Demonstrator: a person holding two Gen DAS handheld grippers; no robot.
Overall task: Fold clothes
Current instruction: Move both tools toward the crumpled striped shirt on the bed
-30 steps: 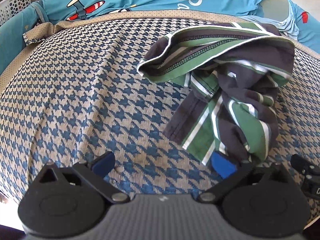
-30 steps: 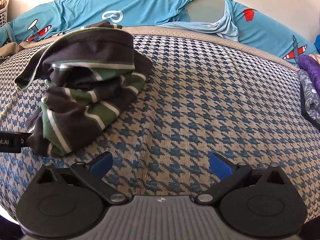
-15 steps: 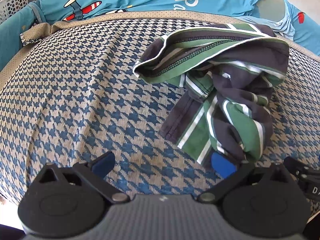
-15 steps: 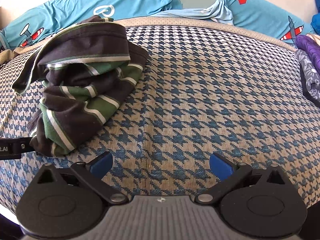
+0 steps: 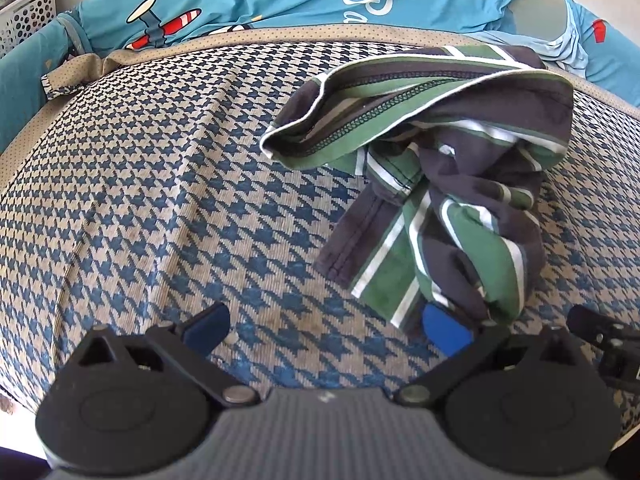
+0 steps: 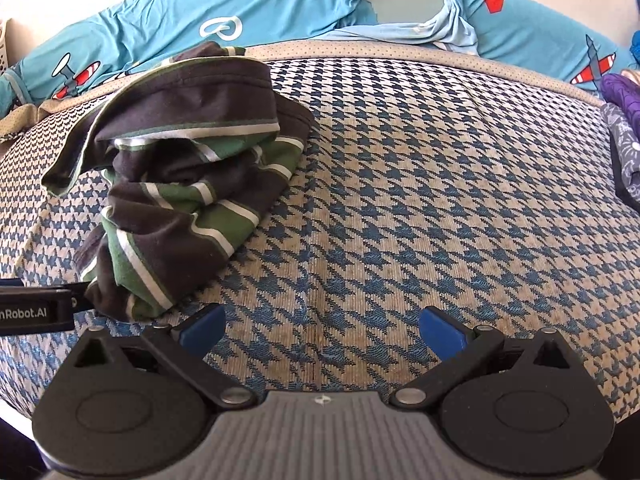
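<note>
Both grippers are held with jaws apart and empty over the cushion point(image 6: 420, 208). One crumpled striped garment point(image 5: 448, 184) is heaped toward the cushion's far edge, its near end touching the left gripper's point(image 5: 326, 322) right fingertip; the right gripper point(image 6: 322, 326) is kept beside it.

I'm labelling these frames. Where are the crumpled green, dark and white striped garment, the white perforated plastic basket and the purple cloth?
Crumpled striped garment point(image 5: 472, 184): left wrist view, middle of the bunched folds.
White perforated plastic basket point(image 5: 28, 16): left wrist view, side wall.
Purple cloth point(image 6: 622, 98): right wrist view, wrinkled surface at the right edge.
</note>
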